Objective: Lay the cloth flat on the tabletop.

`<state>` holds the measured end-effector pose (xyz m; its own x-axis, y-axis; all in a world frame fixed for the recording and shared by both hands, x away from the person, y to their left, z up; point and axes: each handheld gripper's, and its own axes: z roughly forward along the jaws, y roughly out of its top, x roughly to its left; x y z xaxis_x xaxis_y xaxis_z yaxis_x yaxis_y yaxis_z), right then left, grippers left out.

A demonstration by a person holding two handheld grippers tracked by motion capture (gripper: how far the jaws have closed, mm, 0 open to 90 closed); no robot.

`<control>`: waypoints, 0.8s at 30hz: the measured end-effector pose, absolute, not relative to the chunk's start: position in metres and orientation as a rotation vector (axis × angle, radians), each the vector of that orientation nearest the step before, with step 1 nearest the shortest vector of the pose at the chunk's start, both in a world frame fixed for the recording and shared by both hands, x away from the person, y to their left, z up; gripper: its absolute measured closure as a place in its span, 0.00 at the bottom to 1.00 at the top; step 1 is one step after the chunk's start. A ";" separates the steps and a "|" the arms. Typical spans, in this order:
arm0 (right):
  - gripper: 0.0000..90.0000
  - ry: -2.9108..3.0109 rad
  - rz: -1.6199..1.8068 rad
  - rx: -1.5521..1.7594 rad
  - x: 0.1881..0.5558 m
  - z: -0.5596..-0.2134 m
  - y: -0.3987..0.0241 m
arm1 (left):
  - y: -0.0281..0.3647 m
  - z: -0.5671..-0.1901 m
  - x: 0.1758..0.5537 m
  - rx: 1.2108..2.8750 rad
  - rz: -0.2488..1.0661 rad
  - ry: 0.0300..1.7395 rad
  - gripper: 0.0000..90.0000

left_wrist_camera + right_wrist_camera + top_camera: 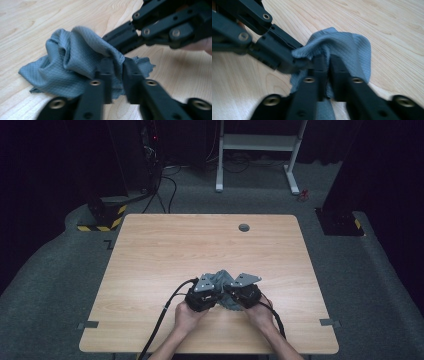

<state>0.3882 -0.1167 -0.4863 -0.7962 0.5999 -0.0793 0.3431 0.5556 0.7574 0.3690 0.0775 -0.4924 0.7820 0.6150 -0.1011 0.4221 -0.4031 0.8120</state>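
A crumpled grey cloth (220, 276) (67, 62) (354, 47) lies on the wooden table (200, 245) near its front middle. Both grippers meet at it, tips close together. My right gripper (229, 292) (328, 61) is shut on a fold of the cloth, with fabric pinched in the narrow slit between its jaws. My left gripper (218, 292) (117, 66) has its jaws a little apart, and a bunched fold sits loosely in the gap. In the left gripper view the right gripper (110, 41) reaches in from the upper right. A person's hands hold both gripper bodies.
A round grey grommet (244, 227) sits near the table's far edge. Beyond the table stand a white desk frame (257, 142) and a black stand with a yellow-black striped base (102, 217). Cables trail off the front edge.
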 end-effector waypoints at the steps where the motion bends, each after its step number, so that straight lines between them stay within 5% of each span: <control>1: 0.98 2.462 1.094 0.778 0.388 -0.486 -0.118 | 0.078 -0.494 0.367 2.056 0.283 0.786 0.78; 5: 0.98 2.438 1.108 0.833 0.392 -0.485 -0.130 | 0.080 -0.497 0.364 2.091 0.337 0.818 0.65; 12: 0.97 2.414 1.124 0.913 0.396 -0.488 -0.146 | 0.066 -0.514 0.376 2.188 0.371 0.896 0.62; 15: 0.97 2.412 1.118 0.931 0.398 -0.488 -0.151 | 0.062 -0.517 0.378 2.200 0.389 0.902 0.68; 20: 0.97 2.388 1.115 0.962 0.401 -0.488 -0.159 | 0.064 -0.514 0.383 2.241 0.388 0.882 0.96; 24: 0.98 2.375 1.113 0.976 0.403 -0.487 -0.164 | 0.068 -0.511 0.383 2.268 0.407 0.867 0.99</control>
